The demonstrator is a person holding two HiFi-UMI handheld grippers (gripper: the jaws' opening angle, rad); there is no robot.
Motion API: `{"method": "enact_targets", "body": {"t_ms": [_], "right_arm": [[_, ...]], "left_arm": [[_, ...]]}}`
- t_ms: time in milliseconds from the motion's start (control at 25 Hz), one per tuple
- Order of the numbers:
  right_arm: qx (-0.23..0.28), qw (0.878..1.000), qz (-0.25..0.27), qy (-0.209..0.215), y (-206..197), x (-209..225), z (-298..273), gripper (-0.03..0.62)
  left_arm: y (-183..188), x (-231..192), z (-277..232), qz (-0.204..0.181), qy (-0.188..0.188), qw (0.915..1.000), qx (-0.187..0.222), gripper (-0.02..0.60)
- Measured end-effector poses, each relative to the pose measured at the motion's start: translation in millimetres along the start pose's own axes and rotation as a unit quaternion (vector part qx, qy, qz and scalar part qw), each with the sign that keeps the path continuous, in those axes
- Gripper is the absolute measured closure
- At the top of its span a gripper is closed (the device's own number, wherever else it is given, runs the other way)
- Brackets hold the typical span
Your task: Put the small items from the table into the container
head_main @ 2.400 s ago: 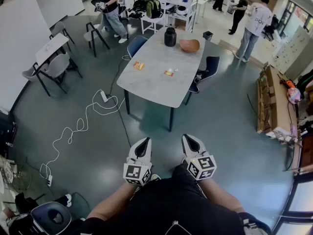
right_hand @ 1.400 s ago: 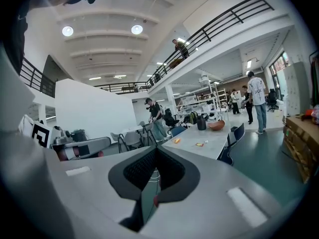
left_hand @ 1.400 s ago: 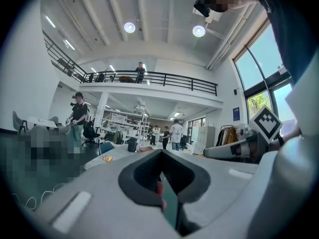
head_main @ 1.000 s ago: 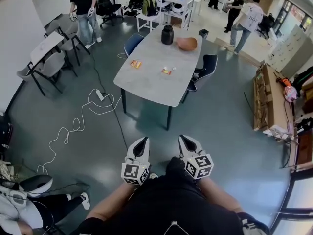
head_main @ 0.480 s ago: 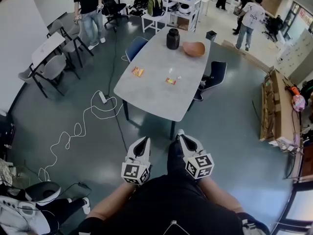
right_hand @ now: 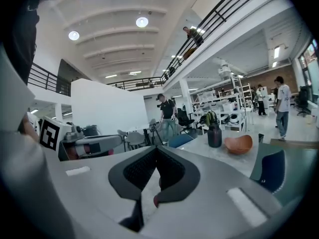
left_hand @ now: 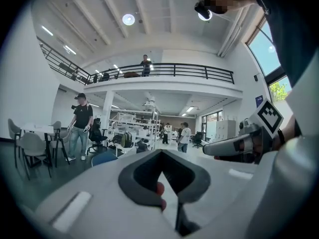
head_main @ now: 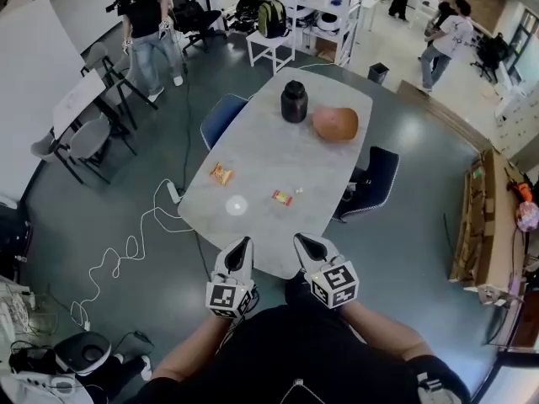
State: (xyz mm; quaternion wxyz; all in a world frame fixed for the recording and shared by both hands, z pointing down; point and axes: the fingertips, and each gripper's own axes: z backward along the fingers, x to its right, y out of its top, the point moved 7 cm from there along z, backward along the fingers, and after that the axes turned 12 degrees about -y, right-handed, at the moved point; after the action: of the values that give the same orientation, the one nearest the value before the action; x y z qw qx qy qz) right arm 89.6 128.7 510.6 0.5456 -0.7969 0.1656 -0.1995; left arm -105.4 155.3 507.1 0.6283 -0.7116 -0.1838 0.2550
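The grey table (head_main: 265,154) carries an orange snack packet (head_main: 221,173), a small red-and-yellow sweet (head_main: 281,197) and a tiny white item (head_main: 298,189). At its far end stand an orange bowl (head_main: 335,123) and a black jar (head_main: 293,101). My left gripper (head_main: 243,246) and right gripper (head_main: 301,242) hover side by side over the table's near edge, both shut and holding nothing. In the right gripper view the shut gripper (right_hand: 155,151) points along the table toward the bowl (right_hand: 238,144) and jar (right_hand: 215,135). The left gripper (left_hand: 160,156) also looks shut in its own view.
A blue chair (head_main: 221,118) stands at the table's left side, a dark chair (head_main: 370,183) at its right. A power strip and white cable (head_main: 139,234) lie on the floor to the left. A person (head_main: 143,23) stands at back left, with others further back.
The table has come much nearer in the head view. Both grippers, earlier over bare floor, now reach its near edge. They stay shut and side by side.
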Motion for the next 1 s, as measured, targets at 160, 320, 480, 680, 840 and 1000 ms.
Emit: {"method": "enact_targets", "body": {"t_ms": [160, 320, 480, 680, 840, 1000], "right_arm": [[-0.004, 1.0, -0.002, 0.03, 27.8, 48.0, -51.1, 0.566], [-0.005, 0.998, -0.006, 0.058, 46.0, 74.8, -96.8, 0.566], [-0.007, 0.998, -0.013, 0.065, 61.6, 78.2, -136.1, 0.566], [-0.004, 0.998, -0.03, 0.048, 65.8, 74.6, -159.6, 0.566], [-0.016, 0.999, -0.031, 0.038, 56.8, 73.9, -160.7, 0.566], [-0.029, 0.999, -0.026, 0.032, 51.3, 72.8, -170.6, 0.566]], "left_arm": [[17.6, -16.1, -67.1, -0.006, 0.025, 0.9997, 0.0, 0.578], [27.9, -35.8, -99.4, -0.009, 0.054, 0.9985, -0.005, 0.578], [32.3, -63.7, -105.1, 0.0, 0.074, 0.9972, -0.01, 0.578], [25.8, -91.3, -113.9, 0.007, 0.061, 0.9979, -0.02, 0.578], [24.1, -106.3, -122.6, 0.001, 0.044, 0.9989, -0.017, 0.579], [21.5, -121.5, -126.5, 0.005, 0.042, 0.999, -0.014, 0.58]]}}
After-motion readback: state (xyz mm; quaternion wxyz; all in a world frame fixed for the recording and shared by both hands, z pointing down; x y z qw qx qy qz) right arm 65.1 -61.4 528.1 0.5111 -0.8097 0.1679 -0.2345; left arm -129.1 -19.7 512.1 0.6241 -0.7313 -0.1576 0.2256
